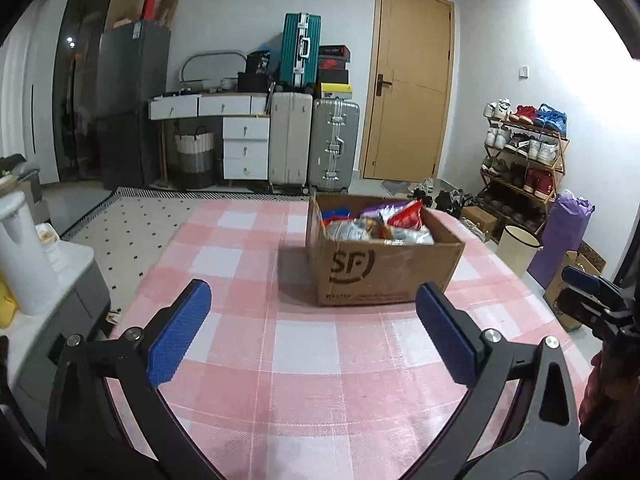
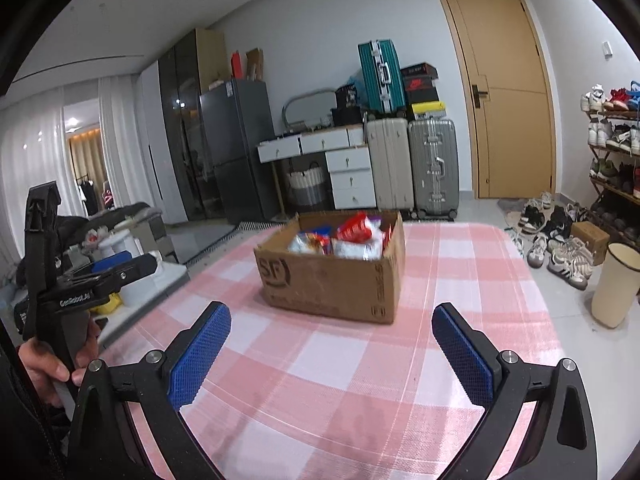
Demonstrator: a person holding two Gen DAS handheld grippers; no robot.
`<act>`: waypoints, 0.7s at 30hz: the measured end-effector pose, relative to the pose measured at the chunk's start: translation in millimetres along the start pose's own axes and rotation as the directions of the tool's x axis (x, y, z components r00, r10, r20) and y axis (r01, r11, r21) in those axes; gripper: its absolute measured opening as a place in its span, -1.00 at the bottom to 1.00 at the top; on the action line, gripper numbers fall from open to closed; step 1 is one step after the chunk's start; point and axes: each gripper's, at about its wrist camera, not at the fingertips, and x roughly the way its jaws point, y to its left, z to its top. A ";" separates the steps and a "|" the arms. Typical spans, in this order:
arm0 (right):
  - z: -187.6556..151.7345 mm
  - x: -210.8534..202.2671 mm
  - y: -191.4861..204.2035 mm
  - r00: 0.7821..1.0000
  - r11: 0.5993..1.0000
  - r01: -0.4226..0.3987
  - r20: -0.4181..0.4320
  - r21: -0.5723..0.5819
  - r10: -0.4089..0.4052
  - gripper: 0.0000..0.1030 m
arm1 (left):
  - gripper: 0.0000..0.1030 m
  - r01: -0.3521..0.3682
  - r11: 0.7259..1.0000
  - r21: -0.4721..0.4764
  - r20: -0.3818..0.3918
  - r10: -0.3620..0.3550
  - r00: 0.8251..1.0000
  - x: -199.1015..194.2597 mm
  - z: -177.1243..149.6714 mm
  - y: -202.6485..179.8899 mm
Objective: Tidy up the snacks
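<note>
Snacks [image 1: 376, 226] sit gathered inside the cardboard box [image 1: 384, 276] at twelve o'clock on the desk [image 1: 304, 360], so the left gripper [image 1: 312, 332] and right gripper [image 2: 332, 356] hover back, fingers apart and empty.

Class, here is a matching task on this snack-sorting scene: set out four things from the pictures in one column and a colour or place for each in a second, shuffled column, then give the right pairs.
Things:
1. cardboard box
2. tablecloth
3. top suitcase
4. shoe rack

Descriptions:
A. teal, stacked on the other cases
B. pink and white checks
C. against the right wall, full of shoes
D. on the table, open, holding snack packets

Pairs: 1-D, 2-B, 3-A, 4-C
</note>
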 end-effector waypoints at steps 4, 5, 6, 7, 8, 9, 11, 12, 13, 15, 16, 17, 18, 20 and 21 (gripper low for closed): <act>-14.2 24.2 -12.3 1.000 1.000 0.009 -0.008 0.009 -0.009 0.99 | 0.97 -0.018 1.000 -0.024 -0.025 0.017 1.000 38.1 -15.9 6.0; -16.6 28.2 -15.3 1.000 1.000 0.013 -0.003 0.009 -0.013 0.99 | 0.97 -0.023 0.999 -0.028 -0.033 0.022 0.999 47.4 -18.0 6.6; -18.5 33.4 -18.0 1.000 1.000 0.015 -0.002 0.008 -0.015 0.99 | 0.97 -0.025 0.999 -0.029 -0.039 0.024 0.999 57.2 -21.8 7.5; -19.4 36.5 -19.9 1.000 1.000 0.018 -0.003 0.005 -0.018 0.99 | 0.97 -0.031 0.999 -0.028 -0.042 0.030 0.999 64.0 -24.4 8.4; -21.0 41.8 -22.1 1.000 1.000 0.031 -0.001 -0.003 -0.031 0.99 | 0.97 -0.038 0.999 -0.026 -0.044 0.037 0.998 70.3 -27.4 8.7; -20.9 42.3 -23.4 0.999 0.999 0.043 0.003 -0.010 -0.043 0.99 | 0.97 -0.041 0.999 -0.022 -0.045 0.040 0.998 77.3 -31.0 8.7; -23.4 45.4 -24.3 0.998 0.998 0.056 0.021 -0.027 -0.055 0.99 | 0.97 -0.049 0.999 -0.012 -0.040 0.049 0.998 85.1 -38.2 9.9; -25.7 48.1 -26.3 0.998 0.998 0.060 0.028 -0.029 -0.059 0.99 | 0.97 -0.053 0.999 -0.004 -0.040 0.052 0.998 90.4 -40.9 10.3; -27.4 51.3 -27.9 0.998 0.998 0.060 0.027 -0.032 -0.059 0.99 | 0.97 -0.053 0.999 0.004 -0.045 0.053 0.998 93.8 -42.9 7.9; -30.2 57.3 -31.5 0.997 0.997 0.073 0.024 -0.035 -0.072 0.99 | 0.97 -0.052 0.999 0.013 -0.058 0.053 0.997 103.5 -45.6 6.1; -31.4 60.0 -33.4 0.997 0.996 0.078 0.020 -0.033 -0.078 0.99 | 0.97 -0.056 0.998 0.016 -0.062 0.057 0.996 106.1 -45.7 6.2; -33.1 61.2 -34.7 0.997 0.996 0.079 0.021 -0.030 -0.079 0.99 | 0.97 -0.060 0.998 0.018 -0.062 0.061 0.996 104.4 -45.5 5.4; -33.4 62.7 -37.4 0.997 0.997 0.074 0.027 -0.022 -0.074 0.99 | 0.97 -0.064 0.998 0.022 -0.064 0.066 0.996 106.4 -46.3 4.0; -33.9 61.3 -38.4 0.997 0.997 0.070 0.034 -0.015 -0.069 0.99 | 0.97 -0.076 0.997 0.034 -0.066 0.078 0.995 111.9 -47.9 1.8; -34.6 61.4 -39.7 0.997 0.998 0.063 0.033 -0.008 -0.063 0.99 | 0.97 -0.087 0.995 0.040 -0.065 0.090 0.994 111.6 -47.6 0.3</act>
